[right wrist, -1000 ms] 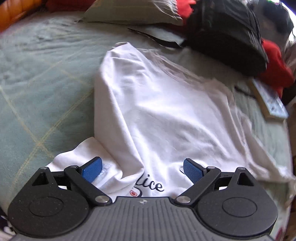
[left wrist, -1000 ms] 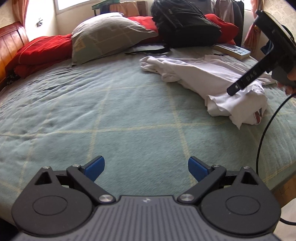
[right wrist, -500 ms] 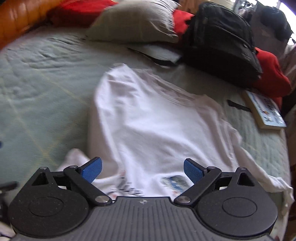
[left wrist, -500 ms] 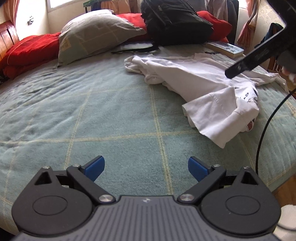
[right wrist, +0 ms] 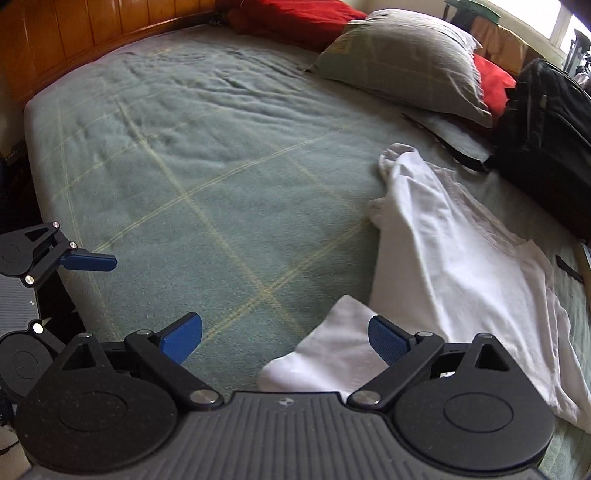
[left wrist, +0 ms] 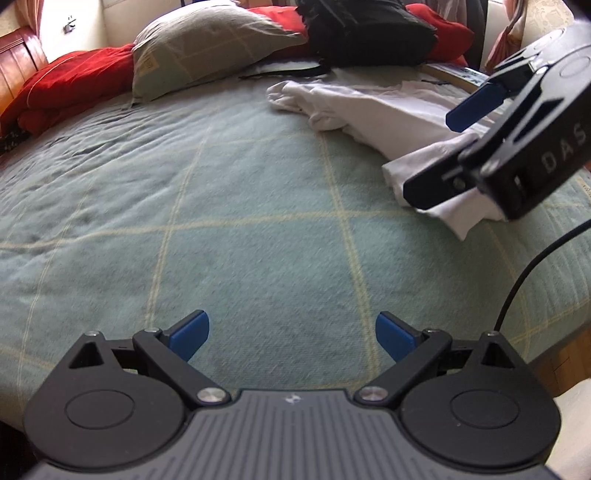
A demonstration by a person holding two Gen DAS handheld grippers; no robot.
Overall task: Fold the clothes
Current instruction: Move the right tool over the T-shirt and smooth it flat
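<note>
A crumpled white T-shirt [left wrist: 369, 107] lies on the right side of the green checked bedspread [left wrist: 240, 192]. My left gripper [left wrist: 291, 338] hangs open over bare bedspread, well short of the shirt. In the left wrist view my right gripper [left wrist: 432, 155] comes in from the right, open, over the shirt's near corner. In the right wrist view the right gripper [right wrist: 284, 339] is open, and a folded corner of the T-shirt [right wrist: 443, 251] lies below it by the right finger. A blue pad [right wrist: 88, 262] of the left gripper shows at the left edge.
A grey pillow [left wrist: 207, 48], a black backpack [left wrist: 369, 29] and red bedding [left wrist: 74, 85] line the far side of the bed. A book [left wrist: 454, 72] lies beyond the shirt. A wooden headboard [right wrist: 92, 40] bounds the bed. A black cable [left wrist: 524, 280] hangs at the right.
My right gripper has swung left and dropped to the shirt's near corner, so it now looms large in the left wrist view. The left gripper stays open and has shifted slightly.
</note>
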